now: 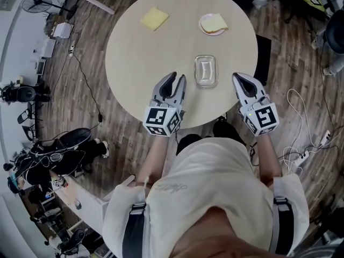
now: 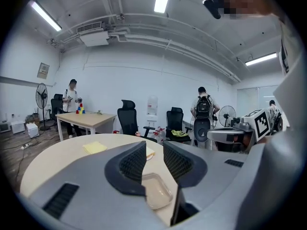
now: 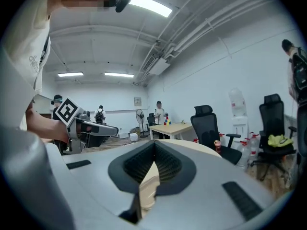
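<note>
- Table (image 1: 134, 63): round, pale wood, filling the upper middle of the head view; near rim at 6 o'clock cut off by the person's shoulders and both grippers.
- Left gripper (image 1: 176, 83): over the table's 6 o'clock edge, pointing toward 12. Jaws released, with a narrow gap between them and nothing in it. In its own view (image 2: 154, 150), the gap shows only part of the tray and bare tabletop.
- Right gripper (image 1: 240, 79): at the table's 4 o'clock rim, pointing toward 11. Jaws clenched, tips meeting on nothing in its own view (image 3: 154, 146). Only a sliver of tabletop visible below the tips; tray not seen from there.
- Tray (image 1: 205, 71): clear, rectangular, looking empty, lying flat at 4 o'clock from the table's middle. Between the two grippers, at 2 o'clock from the left jaws and 10 o'clock from the right, apart from both. Near end hidden behind the left jaws in the left gripper view (image 2: 156, 190).
- Plate (image 1: 202, 28): small, white, at 1 o'clock on the table, well beyond the tray, mostly covered by the bread.
- Bread (image 1: 214, 22): pale slice on the plate; in the left gripper view only a corner showing between the jaws.
- Yellow square (image 1: 154, 19): flat, at 11 o'clock on the table, well apart from both grippers; material hard to make out (image 2: 95, 147).
</note>
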